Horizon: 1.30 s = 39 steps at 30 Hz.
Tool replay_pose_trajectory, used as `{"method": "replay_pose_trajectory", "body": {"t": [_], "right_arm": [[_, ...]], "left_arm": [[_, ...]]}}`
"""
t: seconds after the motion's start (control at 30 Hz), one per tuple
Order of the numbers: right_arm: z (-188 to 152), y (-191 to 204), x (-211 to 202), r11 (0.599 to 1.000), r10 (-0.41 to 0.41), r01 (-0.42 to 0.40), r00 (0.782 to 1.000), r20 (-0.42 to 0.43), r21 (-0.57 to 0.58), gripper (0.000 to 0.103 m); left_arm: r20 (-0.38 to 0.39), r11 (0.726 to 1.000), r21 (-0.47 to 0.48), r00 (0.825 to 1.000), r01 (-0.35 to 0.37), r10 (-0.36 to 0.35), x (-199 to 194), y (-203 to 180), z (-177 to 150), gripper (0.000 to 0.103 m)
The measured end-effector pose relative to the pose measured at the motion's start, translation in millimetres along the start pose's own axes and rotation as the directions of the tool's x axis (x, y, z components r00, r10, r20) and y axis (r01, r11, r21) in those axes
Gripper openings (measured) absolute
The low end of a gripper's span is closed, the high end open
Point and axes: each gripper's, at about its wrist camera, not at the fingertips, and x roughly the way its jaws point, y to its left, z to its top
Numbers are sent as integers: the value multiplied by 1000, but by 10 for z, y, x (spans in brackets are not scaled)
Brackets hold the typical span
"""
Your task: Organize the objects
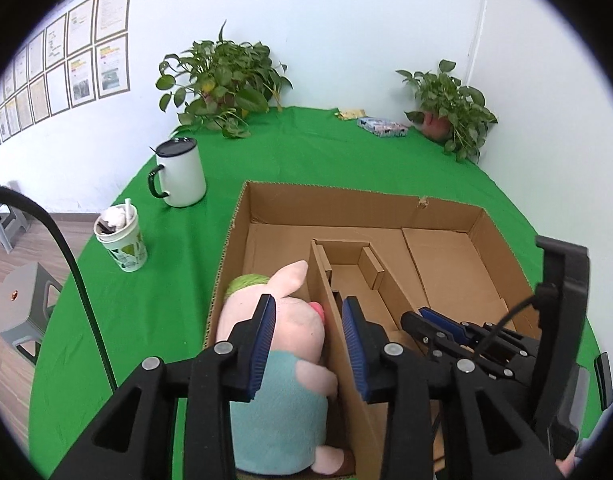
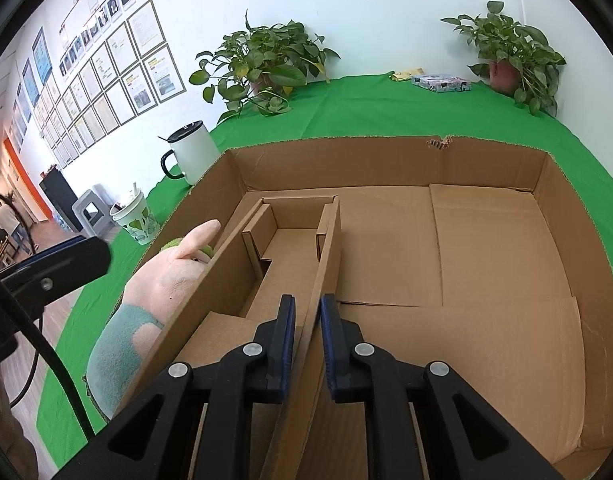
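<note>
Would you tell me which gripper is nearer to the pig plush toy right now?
Left. The left gripper straddles the pig plush toy in the box's left compartment, while the right gripper sits further right, closed on a cardboard divider.

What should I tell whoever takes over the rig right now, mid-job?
Left claw: open, straddling the plush pig and the left divider wall, holding nothing.
Right claw: closed down around the right cardboard divider; whether the pads press it I cannot tell.
Things: the pig stands in the left compartment of the cardboard box, against the divider. The other compartments show nothing inside.
On the green cloth outside the box: white mug, paper cup, a flat printed box near the far plant.
Done: pig boxed.
Left: probably release the divider and bring in the outside items.
</note>
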Motion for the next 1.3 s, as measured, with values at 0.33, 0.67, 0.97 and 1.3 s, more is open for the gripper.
{"method": "replay_pose_trajectory", "body": {"t": [0.33,0.67,0.97,1.3], "right_arm": [[-66,54,-280,1000,-8,9,998,69,-10,41],[-203,94,-689,999,-34,40,984,173,-28,94],[-378,30,-1059,998,-62,66,969,239,-8,102],[-611,52,-1430,995,-75,91,952,295,-38,102]], "left_arm": [[130,999,3,990,-54,54,-510,79,-180,61],[209,997,-25,975,-76,79,-800,95,-325,78],[233,996,-37,969,-76,83,-942,106,-429,79],[256,995,-53,962,-86,97,-1066,117,-579,80]]}}
